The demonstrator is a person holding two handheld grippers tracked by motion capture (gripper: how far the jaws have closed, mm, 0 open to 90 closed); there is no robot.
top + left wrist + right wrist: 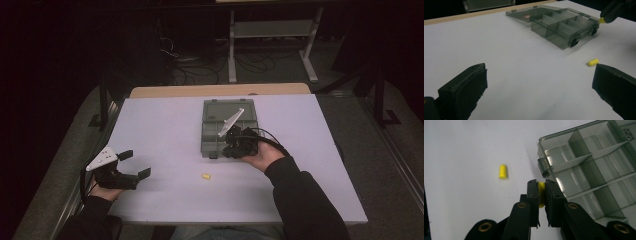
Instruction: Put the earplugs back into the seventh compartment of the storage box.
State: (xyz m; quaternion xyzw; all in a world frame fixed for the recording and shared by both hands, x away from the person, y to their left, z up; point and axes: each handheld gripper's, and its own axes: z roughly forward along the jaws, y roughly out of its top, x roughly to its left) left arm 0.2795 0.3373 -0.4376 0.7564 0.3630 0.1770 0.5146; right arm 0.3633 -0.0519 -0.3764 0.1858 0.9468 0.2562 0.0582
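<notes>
Right gripper (541, 192) clenched on a yellow plug at the near corner of an open compartment box; left gripper (134, 163) released over bare counter.

Nearest, the left gripper rests at the near-left of the white counter (165, 125) with its fingers (464, 87) spread wide and nothing between them. Ahead of those fingers, toward the right one, a loose yellow plug (592, 62) lies on its side on the counter, apart from everything else. Beyond it, the right gripper's fingers (533, 192) pinch a second yellow plug (541, 192), just beside the latched corner of the grey translucent box (586, 167). The box's divided compartments visible past the fingertips look empty. Farthest, its lid (524, 13) lies folded back flat on the counter.
</notes>
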